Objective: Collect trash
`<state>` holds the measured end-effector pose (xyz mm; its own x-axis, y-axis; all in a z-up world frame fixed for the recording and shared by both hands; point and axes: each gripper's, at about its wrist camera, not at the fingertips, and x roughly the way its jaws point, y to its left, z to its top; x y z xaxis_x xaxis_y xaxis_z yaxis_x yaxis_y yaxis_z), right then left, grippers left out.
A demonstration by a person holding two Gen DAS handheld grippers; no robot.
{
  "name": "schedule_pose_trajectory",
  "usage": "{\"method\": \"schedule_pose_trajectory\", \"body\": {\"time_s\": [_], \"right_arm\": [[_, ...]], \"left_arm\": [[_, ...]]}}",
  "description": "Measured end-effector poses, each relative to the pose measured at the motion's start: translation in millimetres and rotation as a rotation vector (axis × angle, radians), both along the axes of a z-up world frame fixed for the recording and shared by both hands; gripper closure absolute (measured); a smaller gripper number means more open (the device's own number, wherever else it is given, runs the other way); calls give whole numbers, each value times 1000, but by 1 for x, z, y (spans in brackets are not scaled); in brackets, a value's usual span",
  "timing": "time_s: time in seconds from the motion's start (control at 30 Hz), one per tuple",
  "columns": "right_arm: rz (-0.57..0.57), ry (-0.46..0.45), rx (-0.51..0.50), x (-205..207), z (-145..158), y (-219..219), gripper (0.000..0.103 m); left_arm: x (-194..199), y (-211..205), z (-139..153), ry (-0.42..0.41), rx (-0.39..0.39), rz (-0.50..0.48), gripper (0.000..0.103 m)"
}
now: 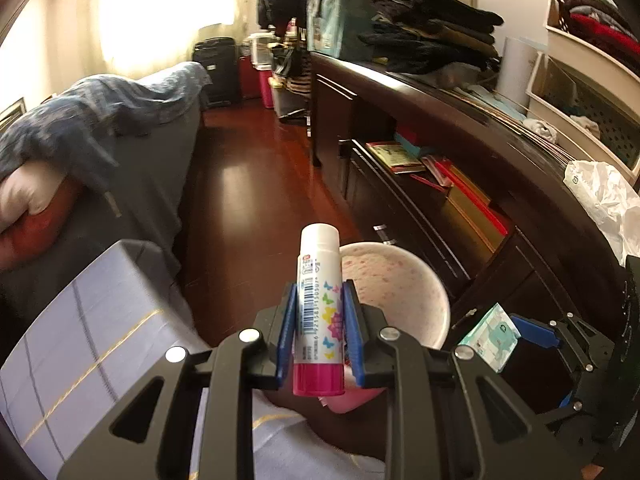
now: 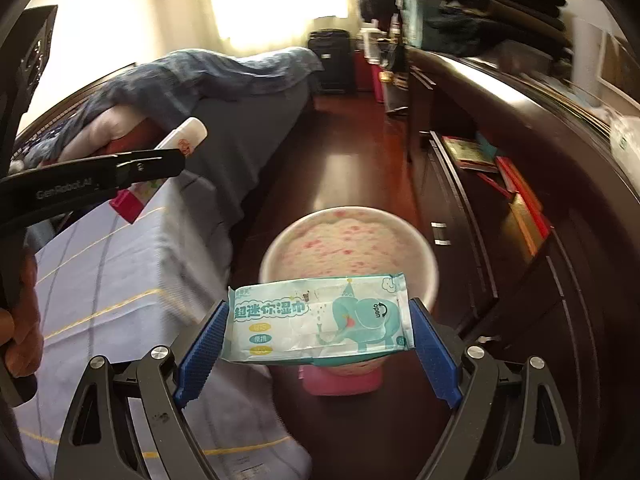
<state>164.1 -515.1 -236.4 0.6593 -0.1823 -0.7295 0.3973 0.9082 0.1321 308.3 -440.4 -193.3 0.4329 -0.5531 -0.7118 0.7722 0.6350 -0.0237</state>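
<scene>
My left gripper (image 1: 320,312) is shut on a glue stick (image 1: 319,308) with a white cap and a pink base, held upright between the blue pads. Just beyond it on the floor stands a white waste bin (image 1: 404,280) with a pink-speckled inside. My right gripper (image 2: 318,320) is shut on a pale teal wet-wipe packet (image 2: 320,316), gripped by its two short ends, level and just above the near rim of the same waste bin (image 2: 348,240). In the right wrist view the left gripper (image 2: 176,152) with the glue stick (image 2: 184,136) shows at the left.
A bed corner with a lilac checked sheet (image 1: 92,328) lies left of the bin. A dark wooden cabinet (image 1: 460,184) with open shelves of books runs along the right, with folded clothes (image 1: 436,28) and a white plastic bag (image 1: 604,200) on top. Red-brown floor (image 1: 248,184) stretches ahead.
</scene>
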Motion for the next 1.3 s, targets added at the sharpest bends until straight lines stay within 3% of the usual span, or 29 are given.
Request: {"method": "schedule_pose_trajectory", "body": {"time_s": [0.37, 0.77, 0.97, 1.13, 1.3], "right_arm": [[-68, 14, -34, 20, -17, -41, 15], [-98, 50, -50, 49, -47, -60, 15], [-93, 17, -96, 59, -54, -58, 4], [-95, 41, -120, 63, -58, -55, 4], [-86, 38, -52, 61, -52, -53, 4]], "left_arm": [[6, -66, -19, 20, 21, -92, 79], [33, -94, -41, 88, 23, -107, 78], [41, -90, -35, 97, -10, -93, 65], [47, -69, -23, 96, -52, -45, 54], [41, -37, -6, 38, -66, 16, 43]]}}
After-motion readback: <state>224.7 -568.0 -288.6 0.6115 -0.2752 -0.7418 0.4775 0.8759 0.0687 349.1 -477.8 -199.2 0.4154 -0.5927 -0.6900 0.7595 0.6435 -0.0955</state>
